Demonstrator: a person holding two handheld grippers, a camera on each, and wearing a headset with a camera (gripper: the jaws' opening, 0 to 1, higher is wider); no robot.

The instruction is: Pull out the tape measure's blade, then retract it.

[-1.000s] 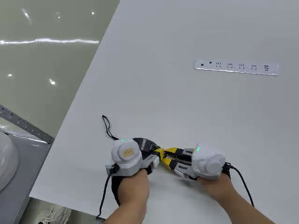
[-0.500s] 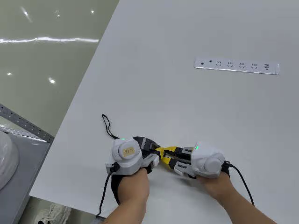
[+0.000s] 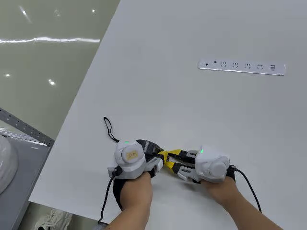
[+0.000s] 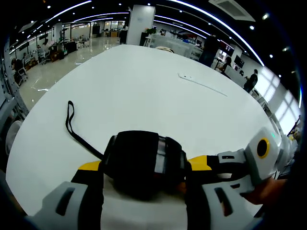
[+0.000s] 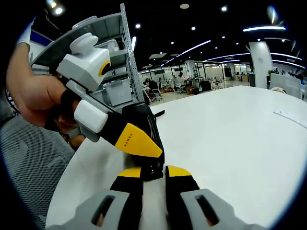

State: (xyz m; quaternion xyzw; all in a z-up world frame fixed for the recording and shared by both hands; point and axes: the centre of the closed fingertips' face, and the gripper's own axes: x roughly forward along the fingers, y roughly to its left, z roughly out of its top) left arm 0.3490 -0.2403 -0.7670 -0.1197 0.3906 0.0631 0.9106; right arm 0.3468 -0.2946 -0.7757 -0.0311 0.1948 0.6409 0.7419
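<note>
Two hand-held grippers, one in each of your hands, meet at the near edge of the white table (image 3: 192,110). Your left hand-held gripper (image 4: 144,166): jaws spread around the black round tape measure (image 4: 139,155), clamping its sides. Your right hand-held gripper (image 5: 153,173): yellow-tipped jaws almost closed, pinching a small dark tab at the case's mouth. Black wrist strap (image 3: 109,129): trails on the table. White power strip (image 3: 242,67): well apart.

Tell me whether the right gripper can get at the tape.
Likely yes: the right gripper has its jaws at the front of the tape, which the left gripper holds, and nothing lies between.
</note>
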